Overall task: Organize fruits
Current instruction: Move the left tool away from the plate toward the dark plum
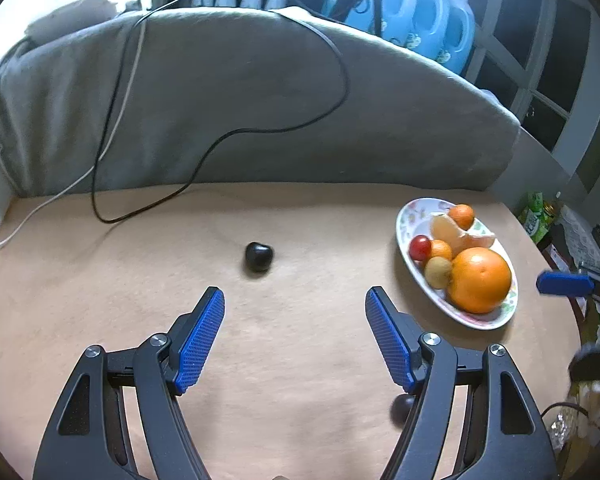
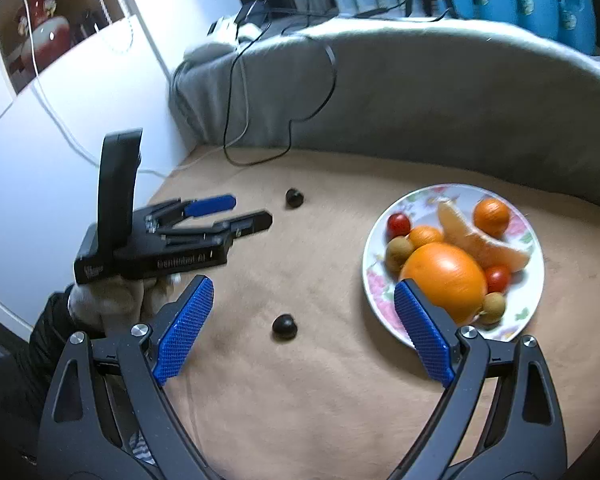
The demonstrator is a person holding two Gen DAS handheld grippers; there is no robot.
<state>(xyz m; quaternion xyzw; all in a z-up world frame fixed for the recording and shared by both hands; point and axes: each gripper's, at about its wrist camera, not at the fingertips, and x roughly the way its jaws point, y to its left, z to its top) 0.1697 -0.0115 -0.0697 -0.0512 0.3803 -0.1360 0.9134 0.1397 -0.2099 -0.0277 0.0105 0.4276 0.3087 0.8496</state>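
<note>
A flowered plate (image 1: 404,220) (image 2: 534,240) holds a big orange (image 1: 480,280) (image 2: 444,280), a pomelo wedge (image 2: 476,240), small oranges, cherry tomatoes and brown longans. Two dark fruits lie on the tan table: the far one (image 1: 258,256) (image 2: 294,197) lies ahead of my open, empty left gripper (image 1: 295,300) (image 2: 244,212). The near one (image 2: 283,326) (image 1: 401,408) lies between the fingers of my open, empty right gripper (image 2: 304,300), partly hidden under the left gripper's right finger in the left wrist view. One right fingertip (image 1: 564,284) shows beside the plate.
A grey padded bolster (image 1: 260,92) with black and white cables (image 1: 204,156) draped over it borders the table's far side. Blue detergent bottles (image 1: 428,12) stand behind it. A white wall (image 2: 40,152) is at the left. Clutter lies past the table's right edge (image 1: 572,240).
</note>
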